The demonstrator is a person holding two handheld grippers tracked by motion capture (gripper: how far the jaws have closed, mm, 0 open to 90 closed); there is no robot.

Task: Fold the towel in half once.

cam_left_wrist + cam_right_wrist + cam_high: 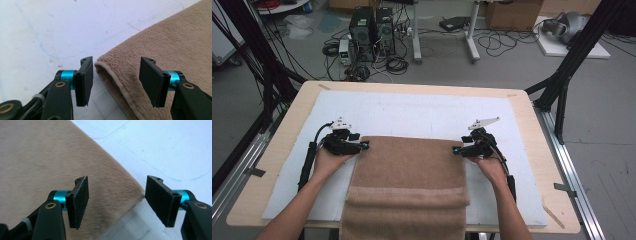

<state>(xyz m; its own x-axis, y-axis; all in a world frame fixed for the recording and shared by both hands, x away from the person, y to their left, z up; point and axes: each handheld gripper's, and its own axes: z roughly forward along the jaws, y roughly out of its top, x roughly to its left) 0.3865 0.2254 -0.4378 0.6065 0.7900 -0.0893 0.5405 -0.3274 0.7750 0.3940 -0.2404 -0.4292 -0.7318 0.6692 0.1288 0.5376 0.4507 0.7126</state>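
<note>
- White padding (412, 112) covered the surface (282, 145) under a folded brown towel (409, 170).
- Left claw (115, 80) stood apart around one far towel corner, pads not pressing.
- Right claw (120, 201) stood apart over the other corner.

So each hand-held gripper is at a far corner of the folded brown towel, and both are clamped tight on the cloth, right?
Not quite. Each is at a far corner of the brown towel, but neither is clamped. In the left gripper view the left hand-held gripper has its jaws apart around the corner, pads off the cloth. In the right gripper view the right hand-held gripper stands open over its corner too.
</note>
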